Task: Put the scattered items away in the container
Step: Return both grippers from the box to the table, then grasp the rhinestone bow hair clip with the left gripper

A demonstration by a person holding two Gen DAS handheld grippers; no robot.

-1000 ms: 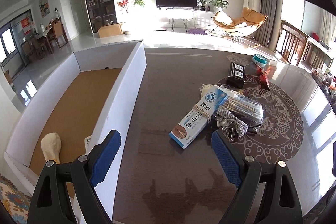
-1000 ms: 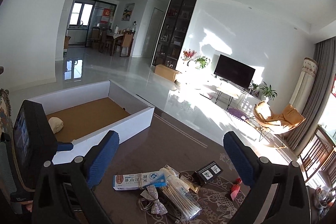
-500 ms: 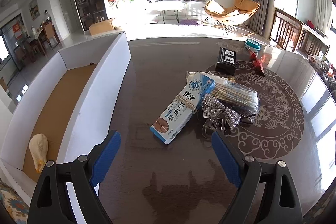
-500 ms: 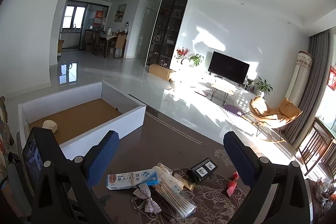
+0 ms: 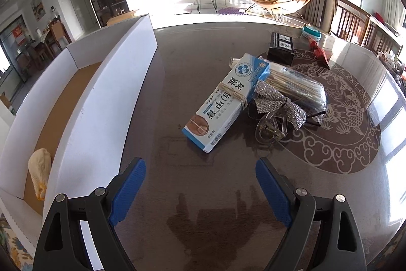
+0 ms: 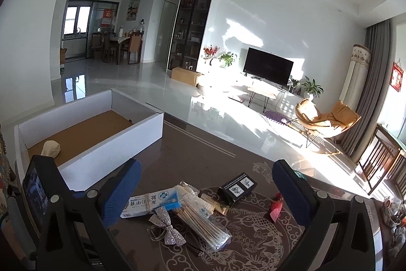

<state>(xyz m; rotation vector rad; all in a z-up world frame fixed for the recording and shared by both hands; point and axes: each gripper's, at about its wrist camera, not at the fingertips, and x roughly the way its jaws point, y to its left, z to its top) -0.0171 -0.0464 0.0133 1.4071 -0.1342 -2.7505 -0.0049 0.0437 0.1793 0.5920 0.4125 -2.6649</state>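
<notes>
A white cardboard box (image 5: 109, 103) with a brown floor stands at the table's left and holds a cream cloth item (image 5: 39, 169). A pile lies on the dark table: a blue-white ointment carton (image 5: 225, 100), a silver glitter bow (image 5: 279, 103), a bag of cotton swabs (image 5: 297, 85), a clear hair clip (image 5: 269, 128) and a black box (image 5: 281, 47). My left gripper (image 5: 200, 192) is open and empty, low over the table just short of the carton. My right gripper (image 6: 206, 191) is open and empty, higher above the same pile (image 6: 187, 215). The box (image 6: 83, 133) lies to its left.
A red wrapped item (image 5: 319, 52) and a teal lidded jar (image 5: 311, 31) sit at the table's far right. A patterned round mat (image 5: 350, 118) lies under the pile. Beyond the table's far edge is the living room floor.
My left gripper has swung right, away from the box and closer to the ointment carton. My right gripper has tilted up a little; the left gripper's body moved left in its view.
</notes>
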